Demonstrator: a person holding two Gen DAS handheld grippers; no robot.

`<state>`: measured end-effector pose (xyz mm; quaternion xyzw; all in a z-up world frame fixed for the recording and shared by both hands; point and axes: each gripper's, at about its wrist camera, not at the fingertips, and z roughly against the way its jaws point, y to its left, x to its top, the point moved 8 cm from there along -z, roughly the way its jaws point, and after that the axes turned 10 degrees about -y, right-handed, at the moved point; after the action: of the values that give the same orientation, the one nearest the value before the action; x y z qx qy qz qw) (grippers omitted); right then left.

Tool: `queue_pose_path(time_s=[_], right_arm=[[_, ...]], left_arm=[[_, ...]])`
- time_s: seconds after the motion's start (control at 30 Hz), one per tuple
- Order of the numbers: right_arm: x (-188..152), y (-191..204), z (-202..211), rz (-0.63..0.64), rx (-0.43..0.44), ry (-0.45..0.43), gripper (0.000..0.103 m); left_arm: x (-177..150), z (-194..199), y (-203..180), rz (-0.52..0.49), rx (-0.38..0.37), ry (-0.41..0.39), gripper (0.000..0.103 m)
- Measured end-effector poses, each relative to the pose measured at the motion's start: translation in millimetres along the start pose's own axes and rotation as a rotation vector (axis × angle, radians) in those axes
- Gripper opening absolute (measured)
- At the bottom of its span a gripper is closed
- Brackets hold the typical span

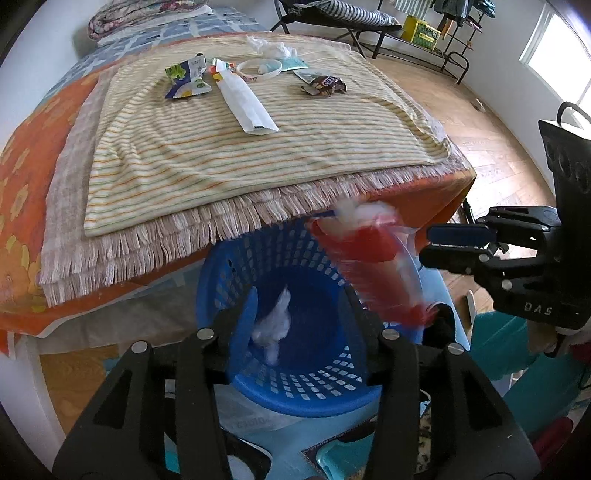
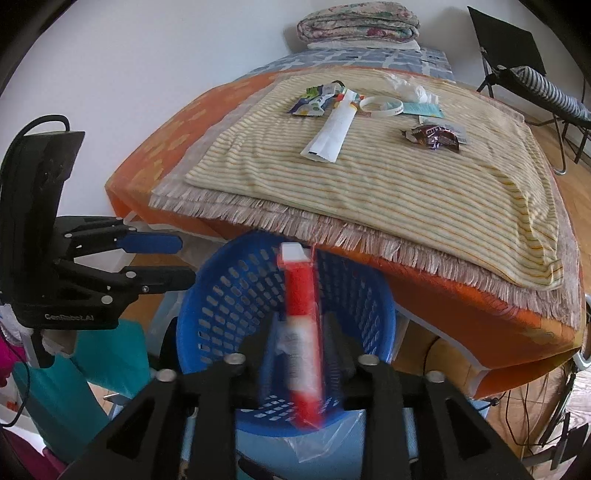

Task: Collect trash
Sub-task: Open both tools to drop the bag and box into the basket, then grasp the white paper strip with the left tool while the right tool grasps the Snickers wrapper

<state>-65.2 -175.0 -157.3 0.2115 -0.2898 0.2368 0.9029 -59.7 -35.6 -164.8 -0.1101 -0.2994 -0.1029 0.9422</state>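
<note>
A blue perforated basket (image 1: 295,384) stands below the bed's edge. My left gripper (image 1: 301,306) hangs over it, open; a blurred white tissue wad (image 1: 275,325) is loose in the air between its fingers. In the right wrist view my right gripper (image 2: 303,325) is open above the basket (image 2: 207,295), with a blurred red and clear wrapper (image 2: 303,332) loose between its fingers. The left wrist view shows that wrapper (image 1: 369,258) beside the right gripper (image 1: 424,244). More trash lies on the striped cloth (image 1: 221,155): a green wrapper (image 1: 186,77), a white packet (image 1: 247,107), a brown candy wrapper (image 1: 325,85).
The bed has an orange sheet (image 1: 22,184) and a fringed blanket (image 1: 147,236) that overhangs the basket's far rim. A white ring (image 1: 258,68) and crumpled white plastic (image 1: 269,48) lie farther back. A folding chair (image 1: 332,18) stands on the wooden floor (image 1: 480,122). A teal sleeve (image 2: 92,369) is at the left.
</note>
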Motion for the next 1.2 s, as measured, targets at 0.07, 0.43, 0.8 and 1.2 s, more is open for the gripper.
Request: queue_pose_path(time_s=[0.07,0.43,0.8,1.2], right_arm=[[-0.4,-2.2,-1.2,-0.002,-0.011,0.005,0.048],[3.3,-10.8,-0.6,-0.006,-0.058,0.000,0.079],[16.8,-34.0,1.2,-0.053,-0.140,-0.009,0.090],[39.5,-56.9,3.7,-0.061,-0.239,-0.020,0.092]], left_arm=[[0.7,0.1,0.2,0.001,0.001,-0.001,0.047],[9.1,1.5,5.9,0.011,0.013,-0.020,0.047],[24.9,-1.0,13.2,0.027,0.036,-0.037,0.047],[55.3,-8.8,14.8,0.021,0.051,-0.062,0.059]])
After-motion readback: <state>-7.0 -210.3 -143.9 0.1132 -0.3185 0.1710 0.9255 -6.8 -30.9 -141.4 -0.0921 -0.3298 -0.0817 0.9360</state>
